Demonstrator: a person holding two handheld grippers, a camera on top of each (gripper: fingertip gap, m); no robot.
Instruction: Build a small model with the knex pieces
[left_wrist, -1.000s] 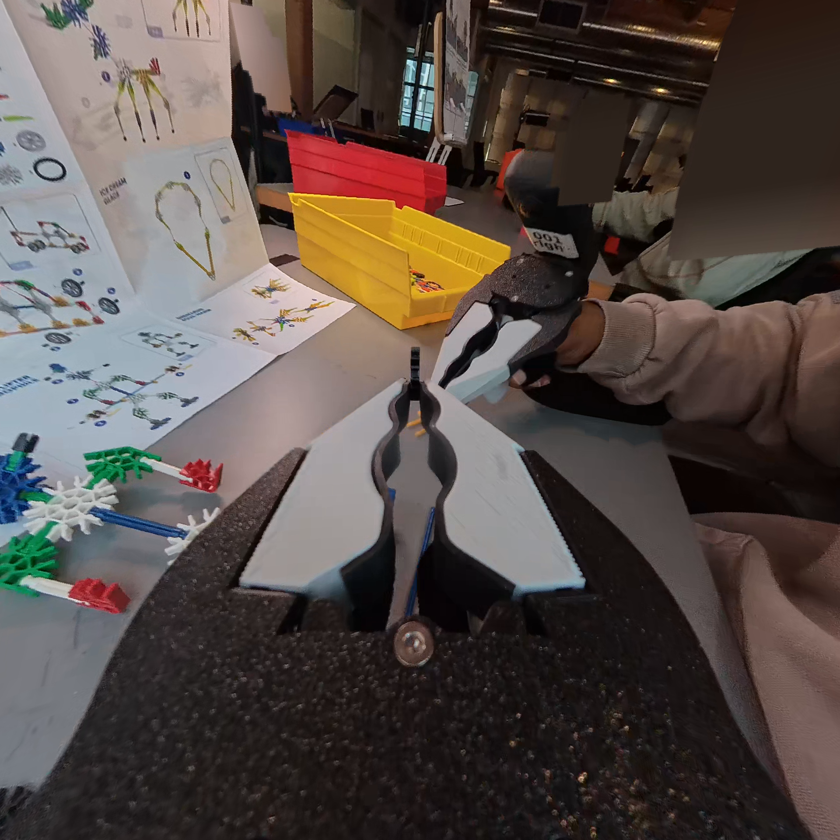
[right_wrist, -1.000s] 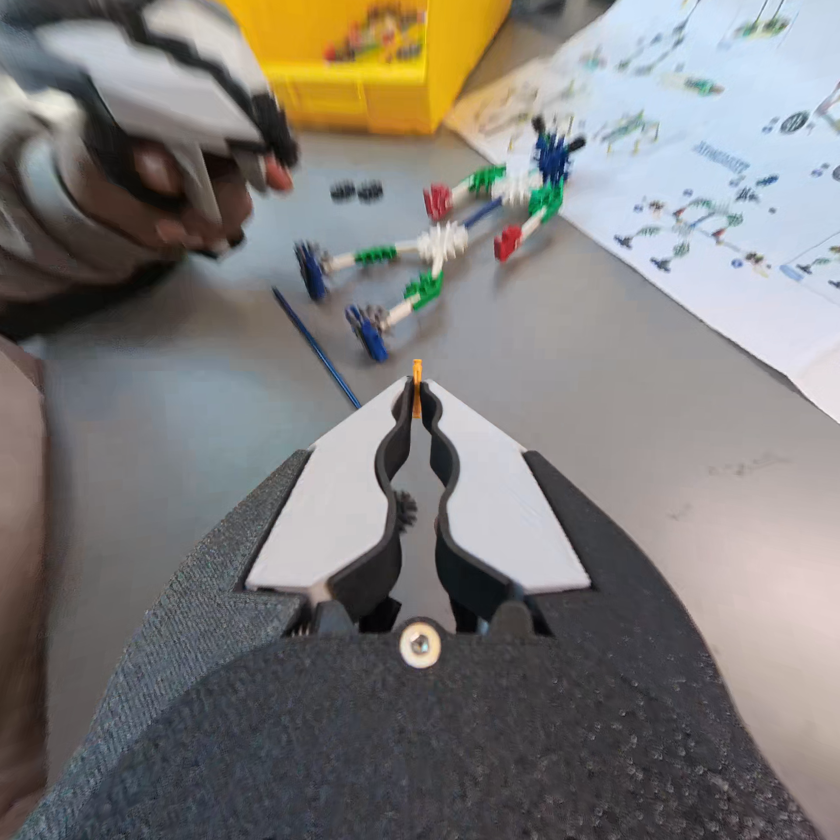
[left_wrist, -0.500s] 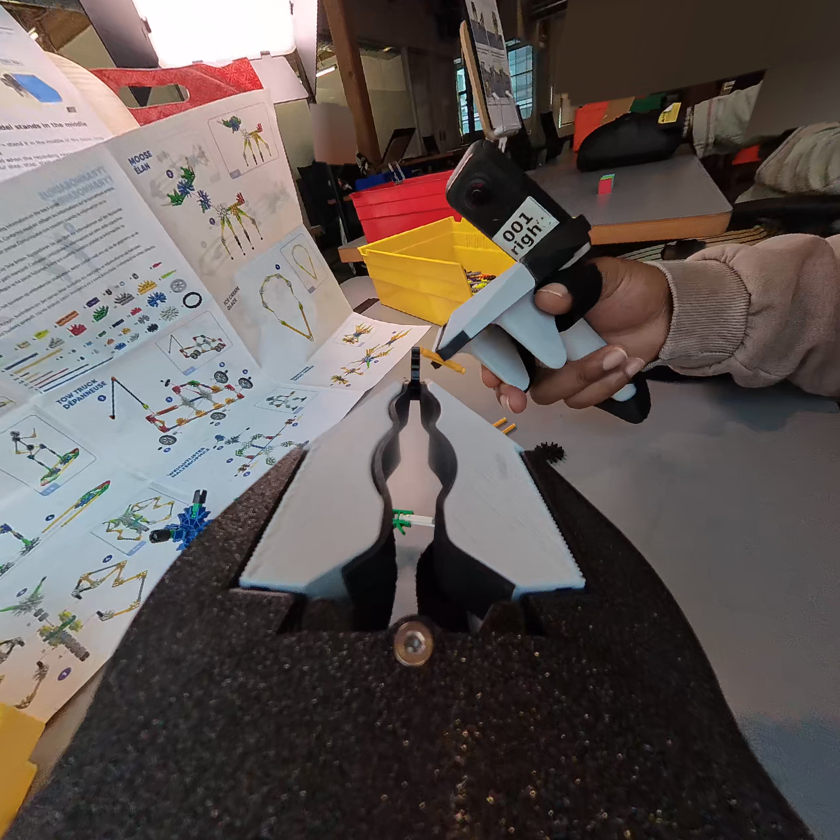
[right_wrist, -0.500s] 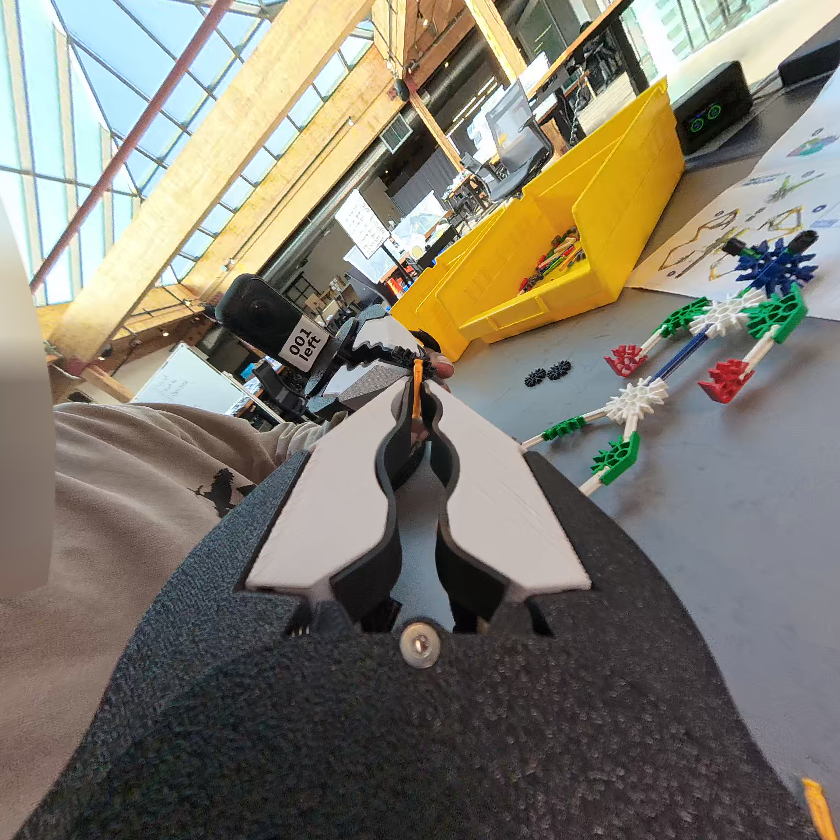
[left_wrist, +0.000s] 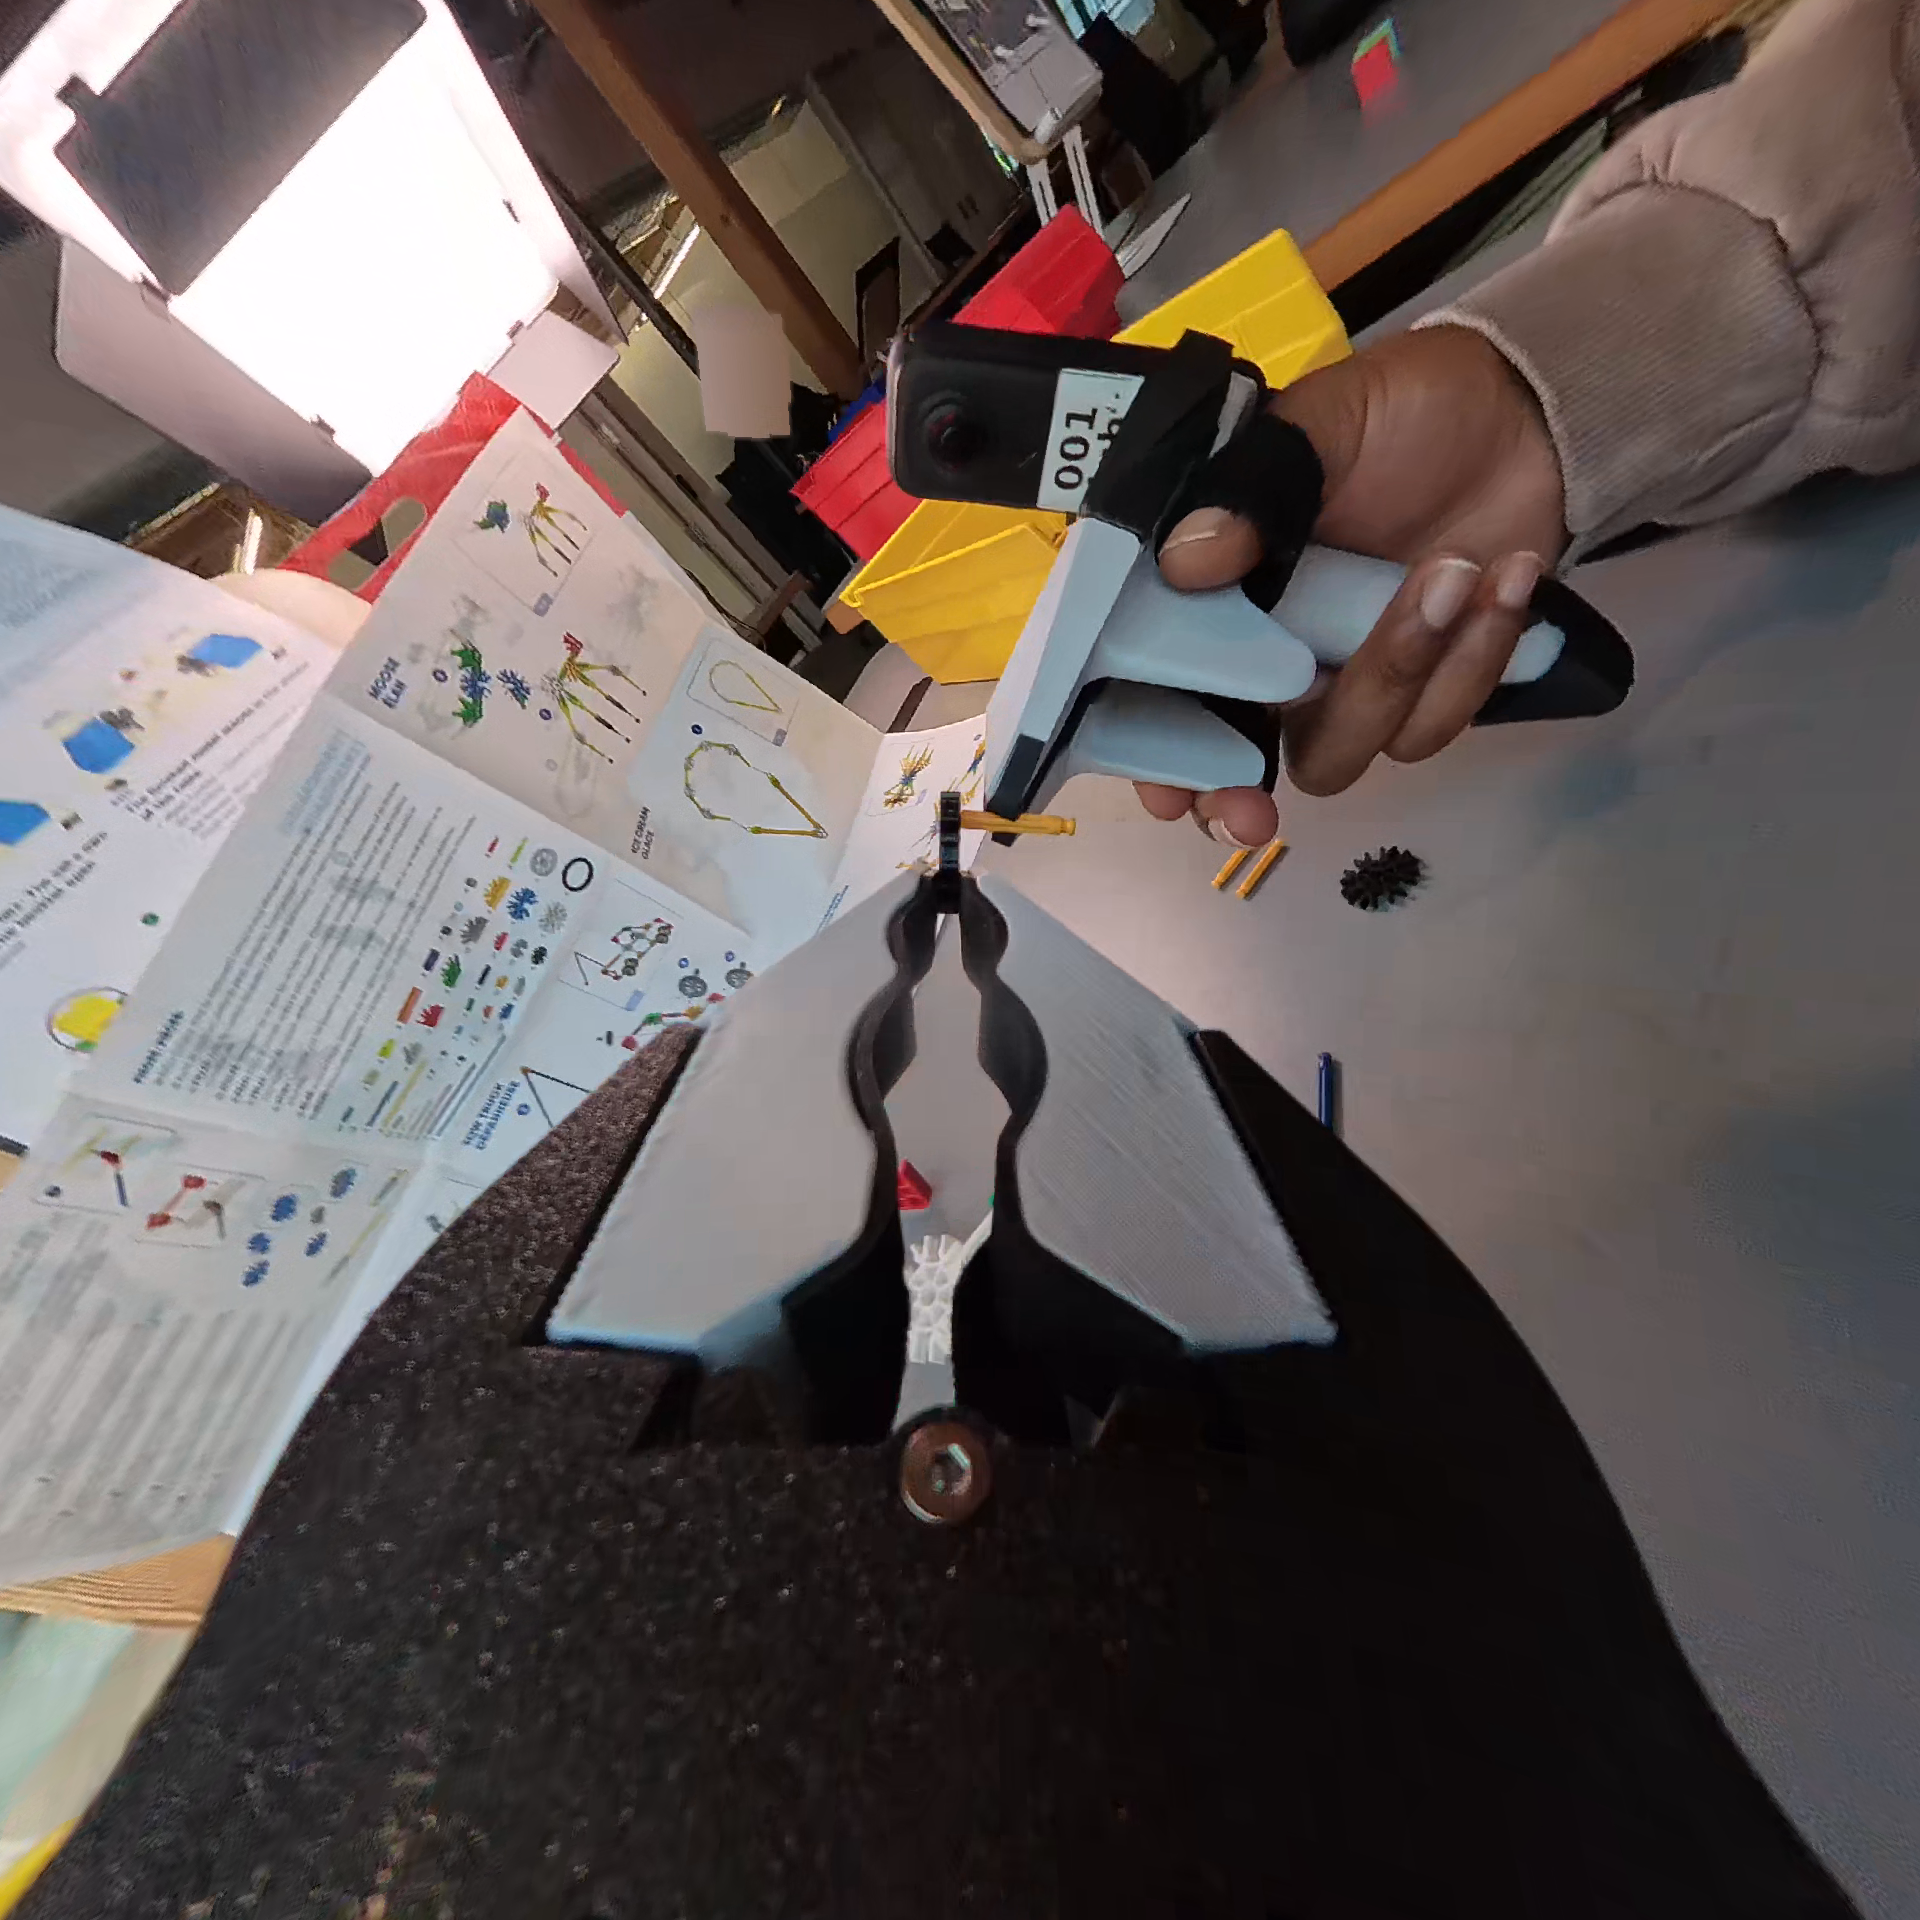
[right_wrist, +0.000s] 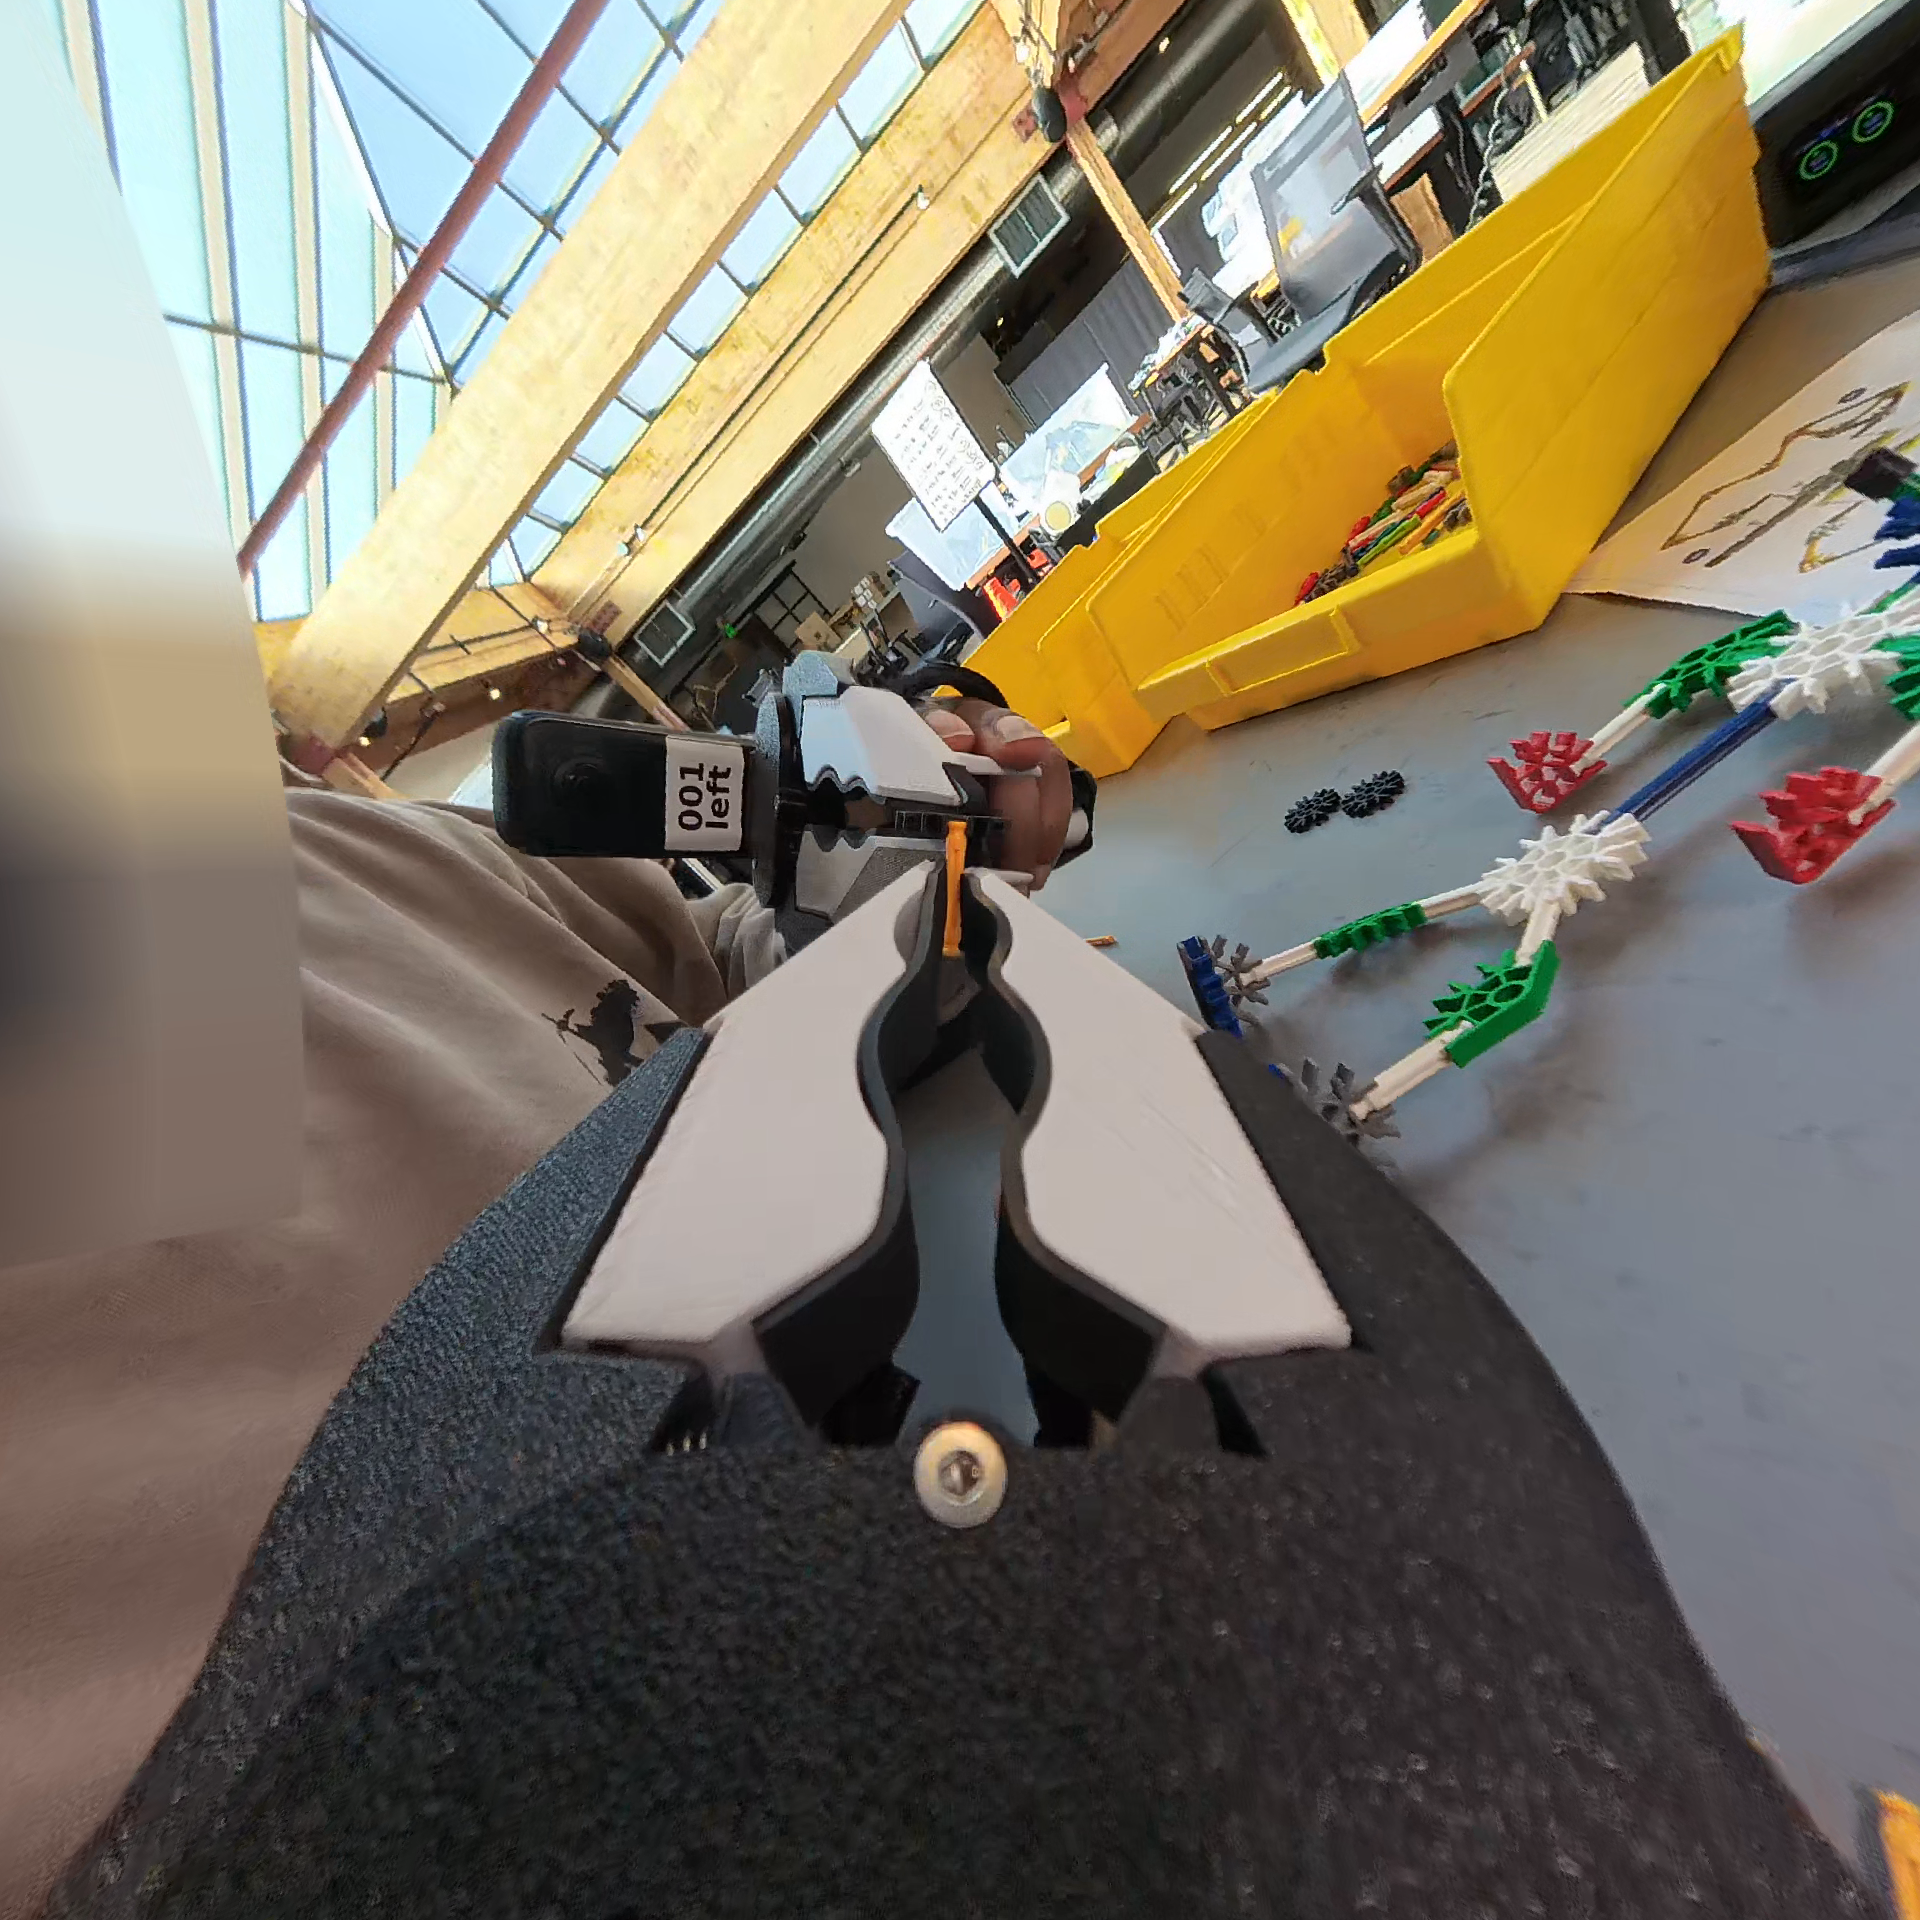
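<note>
My left gripper (left_wrist: 948, 883) pinches a small black toothed plastic connector (left_wrist: 949, 831) at its tips, jaws closed on it. My right gripper (right_wrist: 954, 883) clamps a short orange plastic rod (right_wrist: 954, 883), its end meeting the connector above the grey table (left_wrist: 1558, 1039). Two loose orange rods (left_wrist: 1249, 865) lie beyond.

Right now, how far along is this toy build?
Done: a rod-and-connector figure lies assembled on the table. In hand: the left tool grips a small black connector, the right tool an orange rod whose end meets that connector; whether it has clicked in, I cannot tell. Left: two loose orange rods, a spiky black piece, a blue rod, and more parts in the yellow bin.
</note>
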